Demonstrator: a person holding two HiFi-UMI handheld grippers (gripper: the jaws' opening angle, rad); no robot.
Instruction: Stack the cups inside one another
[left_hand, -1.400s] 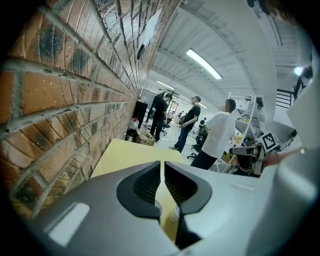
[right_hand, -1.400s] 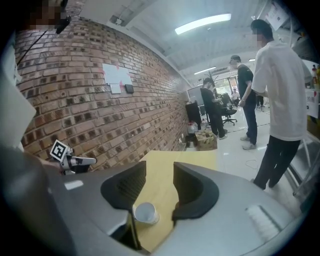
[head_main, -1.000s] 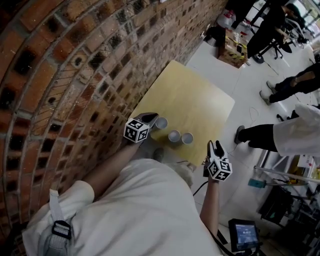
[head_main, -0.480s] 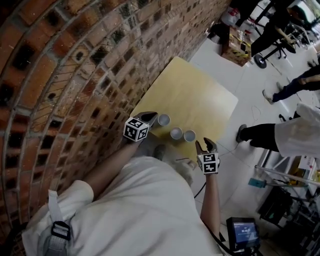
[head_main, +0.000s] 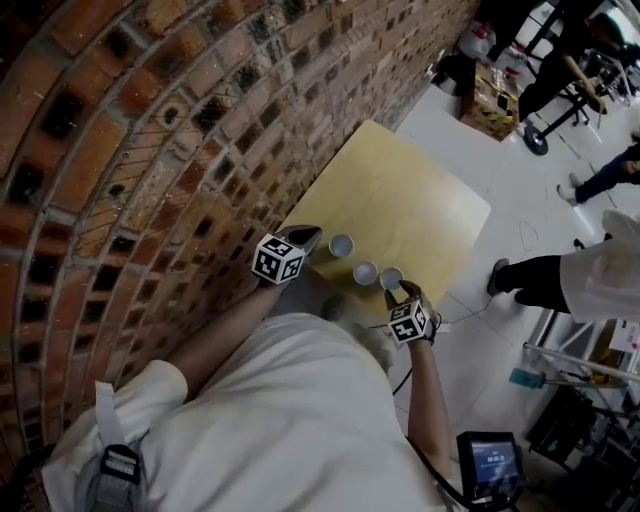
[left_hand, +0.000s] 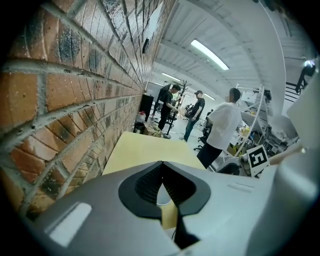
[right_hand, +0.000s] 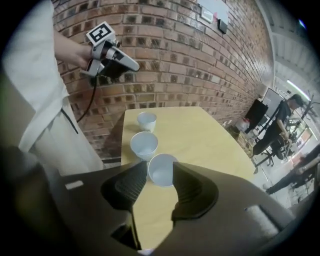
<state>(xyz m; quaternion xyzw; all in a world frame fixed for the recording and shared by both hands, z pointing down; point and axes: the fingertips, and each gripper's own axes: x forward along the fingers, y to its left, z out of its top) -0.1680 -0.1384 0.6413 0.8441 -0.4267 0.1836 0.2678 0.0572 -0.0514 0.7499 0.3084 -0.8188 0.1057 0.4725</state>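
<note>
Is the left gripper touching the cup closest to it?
Apart. In the head view the left gripper, jaws shut, is clear of the cup, with a strip of bare table showing between them.

The white cups (right_hand: 144, 144) are looking like matt paper, the bench (right_hand: 200, 135) is showing smooth pale wood, the wall (right_hand: 165, 60) rough brick.

Three cups (head_main: 365, 272), one table (head_main: 400, 200)
</note>
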